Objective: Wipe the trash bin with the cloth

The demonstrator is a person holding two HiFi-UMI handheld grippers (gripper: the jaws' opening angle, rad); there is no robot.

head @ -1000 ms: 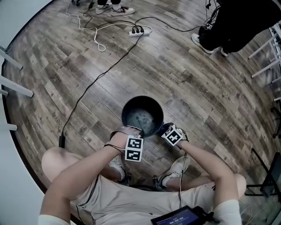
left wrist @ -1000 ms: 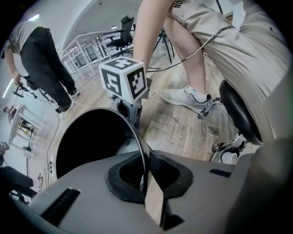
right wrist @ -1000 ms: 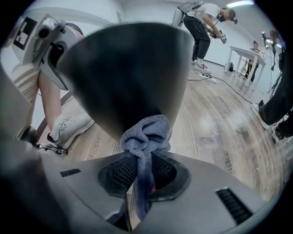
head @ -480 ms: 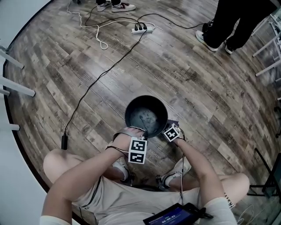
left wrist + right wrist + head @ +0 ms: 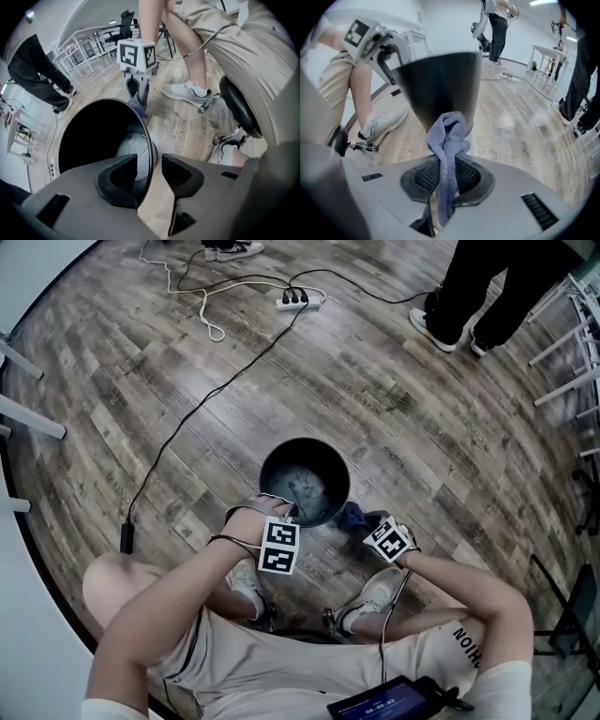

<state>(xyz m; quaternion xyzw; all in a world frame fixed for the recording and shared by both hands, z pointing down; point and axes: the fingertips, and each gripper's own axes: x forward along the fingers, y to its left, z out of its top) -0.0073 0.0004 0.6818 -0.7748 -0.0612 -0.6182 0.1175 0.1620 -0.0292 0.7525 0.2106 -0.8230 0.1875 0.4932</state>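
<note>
The black trash bin (image 5: 265, 465) stands on the wood floor between the seated person's feet. My left gripper (image 5: 289, 517) is at its near rim. In the left gripper view the thin rim (image 5: 151, 154) runs between the jaws of the left gripper (image 5: 149, 171), which are opening, with a small gap on each side. My right gripper (image 5: 370, 526) sits right of the bin, shut on a blue cloth (image 5: 354, 517). In the right gripper view the cloth (image 5: 449, 140) stands up from the right gripper (image 5: 445, 180) just before the bin's outer wall (image 5: 440, 89).
A power strip (image 5: 300, 302) and a black cable (image 5: 187, 427) lie on the floor beyond the bin. Another person's legs (image 5: 487, 287) stand at the far right. The wearer's shoes (image 5: 375, 592) and a stool base flank the bin; a tablet (image 5: 384, 701) is in the lap.
My right gripper has drawn back to the right and nearer the person, away from the bin's rim, taking the cloth along. The left gripper stays at the near rim.
</note>
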